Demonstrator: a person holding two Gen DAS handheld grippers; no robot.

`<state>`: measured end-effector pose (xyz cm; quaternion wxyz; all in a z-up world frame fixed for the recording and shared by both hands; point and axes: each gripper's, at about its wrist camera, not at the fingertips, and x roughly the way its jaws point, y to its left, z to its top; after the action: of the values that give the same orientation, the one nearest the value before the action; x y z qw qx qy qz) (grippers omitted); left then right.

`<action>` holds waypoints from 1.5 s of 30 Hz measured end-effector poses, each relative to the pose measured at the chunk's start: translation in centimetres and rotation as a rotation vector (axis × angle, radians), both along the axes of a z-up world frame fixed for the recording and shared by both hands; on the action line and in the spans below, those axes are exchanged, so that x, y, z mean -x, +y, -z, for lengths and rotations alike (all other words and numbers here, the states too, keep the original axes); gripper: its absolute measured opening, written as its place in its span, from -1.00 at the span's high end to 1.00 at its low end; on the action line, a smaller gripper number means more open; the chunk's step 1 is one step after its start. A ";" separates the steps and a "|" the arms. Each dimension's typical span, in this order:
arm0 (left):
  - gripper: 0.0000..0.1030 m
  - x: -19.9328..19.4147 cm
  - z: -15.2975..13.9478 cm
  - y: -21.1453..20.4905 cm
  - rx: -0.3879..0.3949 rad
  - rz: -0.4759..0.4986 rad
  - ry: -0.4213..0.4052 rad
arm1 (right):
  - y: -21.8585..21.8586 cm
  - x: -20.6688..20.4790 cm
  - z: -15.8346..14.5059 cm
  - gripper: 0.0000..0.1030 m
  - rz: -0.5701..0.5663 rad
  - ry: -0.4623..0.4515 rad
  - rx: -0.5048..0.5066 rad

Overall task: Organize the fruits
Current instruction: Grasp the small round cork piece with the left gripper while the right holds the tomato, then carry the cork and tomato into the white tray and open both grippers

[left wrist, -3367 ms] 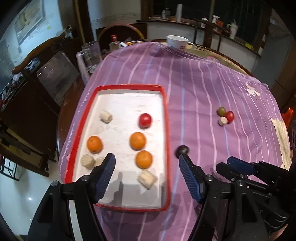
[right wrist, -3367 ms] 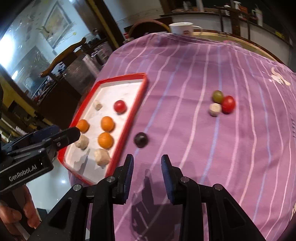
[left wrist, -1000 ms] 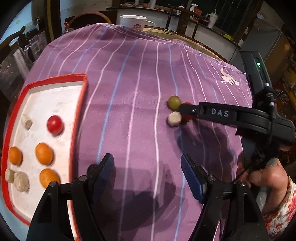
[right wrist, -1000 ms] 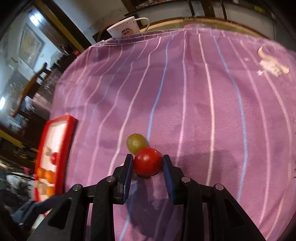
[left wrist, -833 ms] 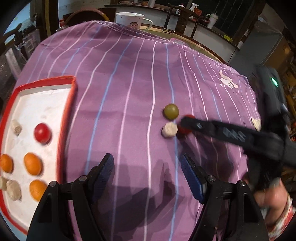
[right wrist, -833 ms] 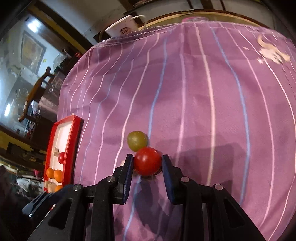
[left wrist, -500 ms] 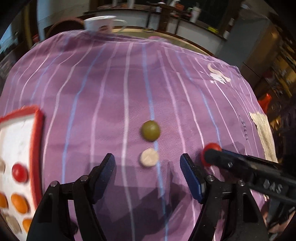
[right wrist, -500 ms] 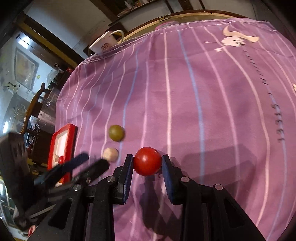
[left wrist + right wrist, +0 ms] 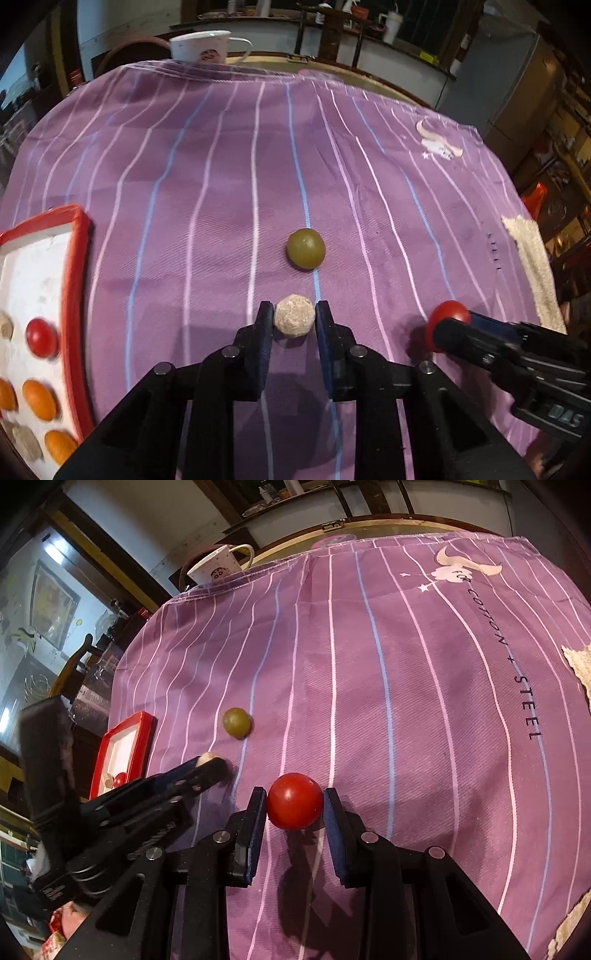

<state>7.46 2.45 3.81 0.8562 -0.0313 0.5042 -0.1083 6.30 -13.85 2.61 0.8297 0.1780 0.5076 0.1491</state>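
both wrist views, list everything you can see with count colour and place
tablecloth: 1, purple with pale stripes, covering the table
tray: 1, red rim, white inside, left edge
red fruit: 2, one in tray, one in right gripper
orange fruit: 3, in tray
beige fruit: at least 3, two in tray, one in left gripper
green fruit: 1, on cloth
mug: 1, white, far edge
left gripper: black, shut on beige fruit
right gripper: black, shut on red fruit
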 end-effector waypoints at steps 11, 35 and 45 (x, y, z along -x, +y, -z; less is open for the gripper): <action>0.57 5.1 -4.5 7.5 0.049 -0.144 -0.062 | 4.7 1.2 -1.6 0.34 -0.076 -0.034 0.019; 0.57 1.1 -2.7 27.4 -0.001 -0.377 -0.034 | 26.9 -2.1 -4.2 0.33 -0.342 -0.140 0.080; 0.45 -0.8 -1.3 27.6 -0.064 -0.350 -0.027 | 30.6 -5.2 -1.5 0.30 -0.352 -0.088 0.111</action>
<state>8.26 30.07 5.14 0.8691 -0.0897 0.4829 0.0580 11.54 16.72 4.09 0.8206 0.0337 0.5018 0.2715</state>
